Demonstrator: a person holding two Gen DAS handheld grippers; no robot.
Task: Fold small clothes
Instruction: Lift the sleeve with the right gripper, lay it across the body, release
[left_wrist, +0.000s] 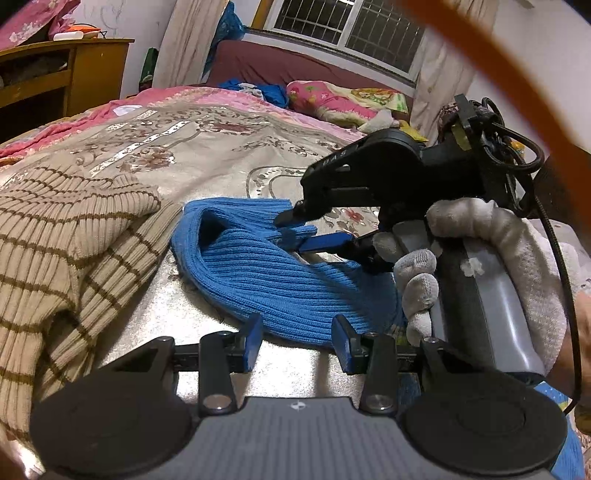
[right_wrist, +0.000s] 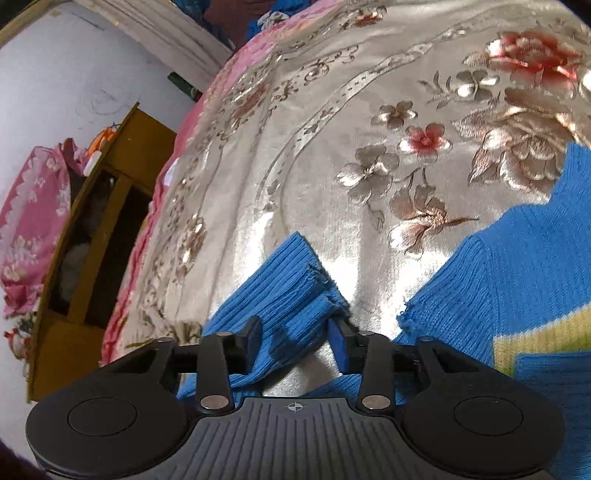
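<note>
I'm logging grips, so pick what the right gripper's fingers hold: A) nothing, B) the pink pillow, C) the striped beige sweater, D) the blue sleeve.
D: in the right wrist view the blue sleeve lies between the right gripper fingers, and the left wrist view shows them pinching blue knit.

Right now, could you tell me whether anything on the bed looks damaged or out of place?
The blue sweater's sleeve, lying between the right gripper's fingers, has a frayed cuff: loose threads and a small tear show at its edge. The hem beside it looks ragged too. A striped beige sweater lies rumpled, unfolded, on the bedspread.
</note>
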